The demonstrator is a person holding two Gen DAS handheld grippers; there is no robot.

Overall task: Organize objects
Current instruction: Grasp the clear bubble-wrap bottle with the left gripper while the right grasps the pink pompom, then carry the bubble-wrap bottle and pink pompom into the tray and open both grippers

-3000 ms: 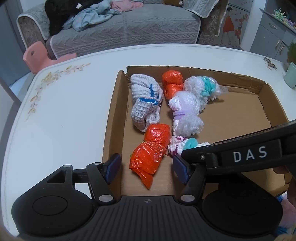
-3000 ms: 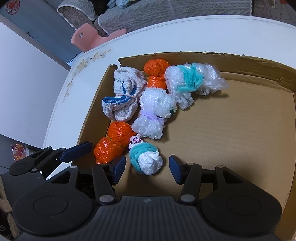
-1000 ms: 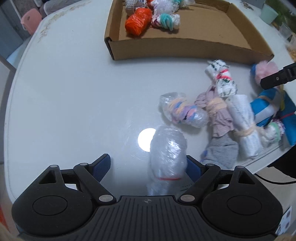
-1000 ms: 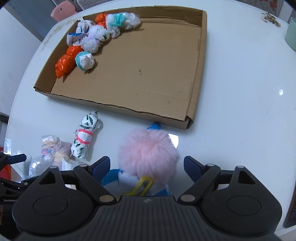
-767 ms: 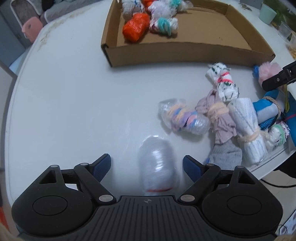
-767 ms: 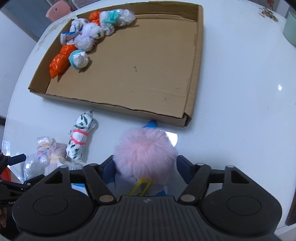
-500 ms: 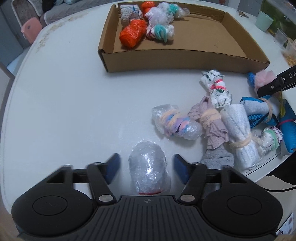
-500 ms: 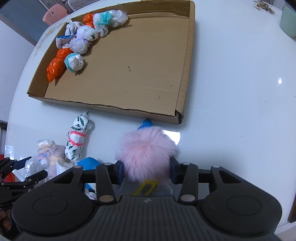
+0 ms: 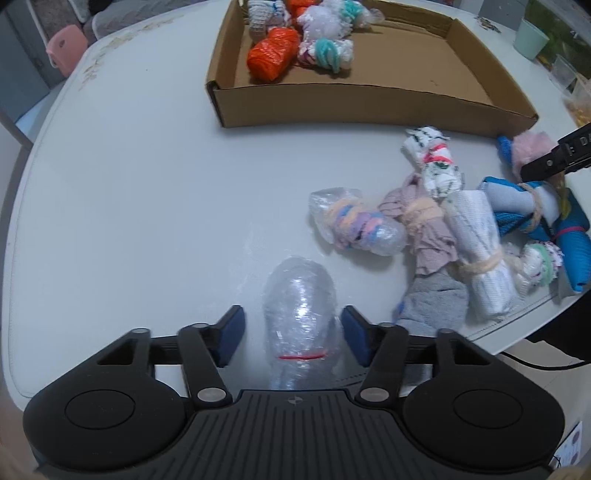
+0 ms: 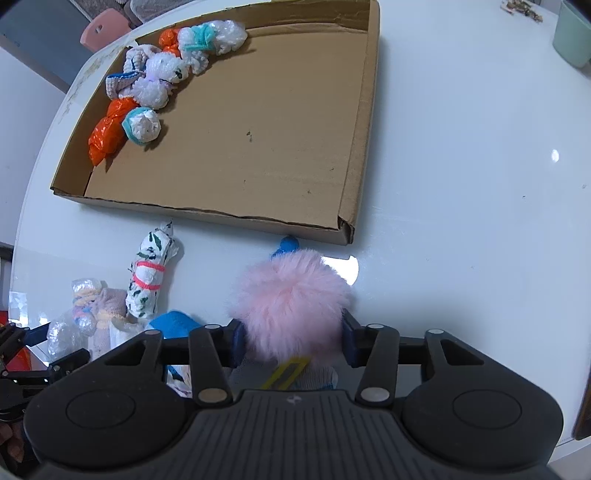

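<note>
A shallow cardboard box (image 9: 332, 107) lies on the white table (image 9: 129, 184), also in the right wrist view (image 10: 258, 155), with several wrapped bundles (image 10: 147, 92) in its far left corner. My left gripper (image 9: 293, 338) has its jaws around a clear plastic bundle with a red band (image 9: 301, 325); the right pad touches it, the left pad stands apart. My right gripper (image 10: 293, 343) is shut on a pink fluffy bundle (image 10: 291, 302) in front of the box's near wall.
A heap of loose bundles (image 9: 461, 221) lies near the table's edge, with a leaf-print roll (image 10: 149, 275) among them. A green cup (image 10: 574, 33) stands at the far right. A pink stool (image 9: 64, 51) stands beyond the table.
Both grippers left the box and came back to the loose pile. The right gripper closed on the pink fluffy bundle. The left jaws narrowed around the clear plastic bundle.
</note>
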